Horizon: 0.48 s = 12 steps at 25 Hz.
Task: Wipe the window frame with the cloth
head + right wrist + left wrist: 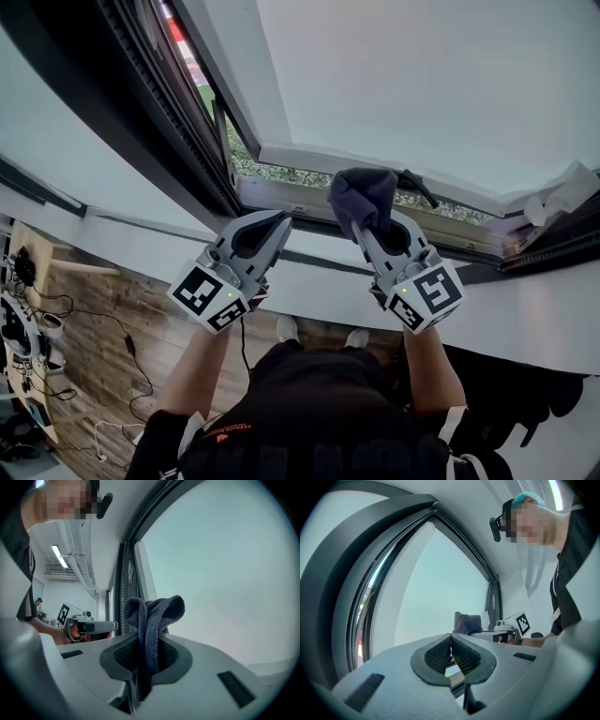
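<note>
Left tool (pixel 451 644) closed; right tool (pixel 146 653) clamped

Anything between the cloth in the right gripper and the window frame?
Nothing visible. The dark blue-grey fabric cloth, clamped in the right gripper, is right in front of the grey lower window frame rail. A black window handle lies just right of it. The left gripper, shut and empty, is off to the left.

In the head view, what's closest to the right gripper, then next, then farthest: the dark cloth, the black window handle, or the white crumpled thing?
1. dark cloth, held in the right gripper.
2. black window handle, just to its right.
3. white crumpled thing, far off to the right.
</note>
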Each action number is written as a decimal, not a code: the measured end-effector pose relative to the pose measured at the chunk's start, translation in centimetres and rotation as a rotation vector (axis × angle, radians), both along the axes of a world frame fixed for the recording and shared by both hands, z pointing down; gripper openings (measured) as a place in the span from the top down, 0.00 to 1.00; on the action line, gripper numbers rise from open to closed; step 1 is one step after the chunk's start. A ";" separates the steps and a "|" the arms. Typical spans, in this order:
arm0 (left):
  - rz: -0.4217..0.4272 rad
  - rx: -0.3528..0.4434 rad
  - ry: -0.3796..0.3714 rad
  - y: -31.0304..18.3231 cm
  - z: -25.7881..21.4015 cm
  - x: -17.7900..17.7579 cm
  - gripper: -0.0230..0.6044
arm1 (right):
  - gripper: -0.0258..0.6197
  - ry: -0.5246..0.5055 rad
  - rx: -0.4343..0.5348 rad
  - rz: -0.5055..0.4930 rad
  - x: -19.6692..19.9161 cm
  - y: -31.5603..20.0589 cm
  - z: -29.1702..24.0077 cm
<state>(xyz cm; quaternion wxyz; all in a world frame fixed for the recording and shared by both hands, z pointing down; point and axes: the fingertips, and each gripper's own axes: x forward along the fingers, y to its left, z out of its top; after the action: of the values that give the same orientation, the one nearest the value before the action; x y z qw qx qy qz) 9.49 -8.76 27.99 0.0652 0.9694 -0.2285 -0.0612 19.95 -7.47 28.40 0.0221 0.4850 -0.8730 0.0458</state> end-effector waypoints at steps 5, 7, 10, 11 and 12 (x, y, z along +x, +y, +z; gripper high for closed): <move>0.025 0.023 -0.003 0.0 -0.8 1.6 0.93 | 0.89 0.009 0.003 0.017 1.4 0.5 0.0; 0.036 0.027 -0.003 0.0 -1.1 2.1 0.93 | 0.89 0.008 0.004 0.028 1.9 0.6 -0.2; 0.049 0.024 0.003 -0.2 -1.5 2.7 0.93 | 0.89 0.009 0.004 0.043 2.5 0.7 -0.6; 0.052 0.024 0.005 -0.2 -1.6 2.9 0.93 | 0.89 0.009 0.003 0.047 2.7 0.7 -0.6; 0.056 0.024 0.006 -0.2 -1.6 3.1 0.93 | 0.89 0.010 0.002 0.050 2.9 0.7 -0.6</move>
<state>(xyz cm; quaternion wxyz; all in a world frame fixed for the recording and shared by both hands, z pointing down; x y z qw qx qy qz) 12.61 -8.99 26.39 0.0559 0.9759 -0.2004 -0.0650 22.83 -6.72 27.80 0.0249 0.5071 -0.8605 0.0429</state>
